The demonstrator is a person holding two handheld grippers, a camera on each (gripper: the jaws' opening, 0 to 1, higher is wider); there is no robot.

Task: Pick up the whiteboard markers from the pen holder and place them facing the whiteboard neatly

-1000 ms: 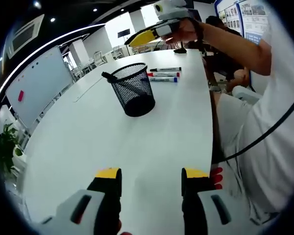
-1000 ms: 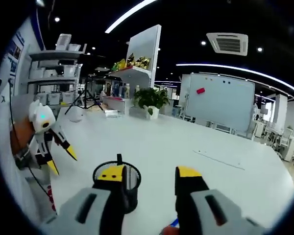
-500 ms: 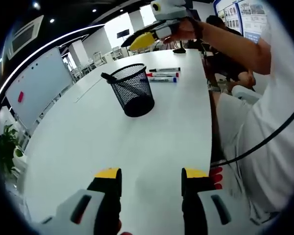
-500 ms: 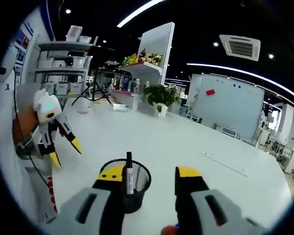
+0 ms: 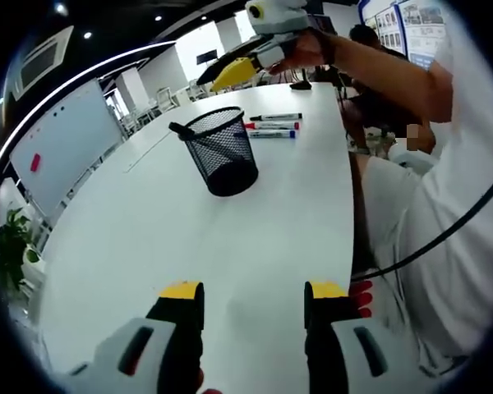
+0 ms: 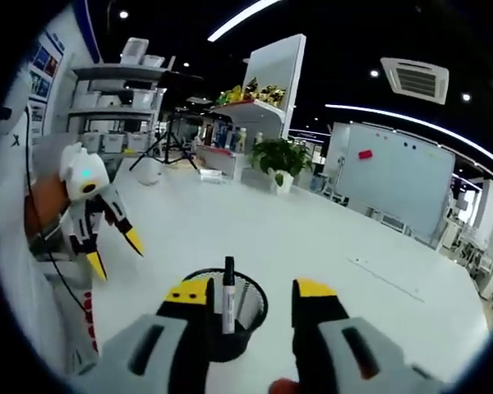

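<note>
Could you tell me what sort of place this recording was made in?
Probably an open-plan office or lab meeting area: a long white table, a rolling whiteboard beside it, storage shelves along the wall, and a mesh pen holder with markers laid out on the table.

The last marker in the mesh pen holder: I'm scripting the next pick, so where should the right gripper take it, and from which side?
Grip the marker on its upper end, which sticks out above the mesh pen holder rim. Come down from above with the right gripper, whose open jaws already straddle it. It leans on the rim, so lift it out along its length.
</note>
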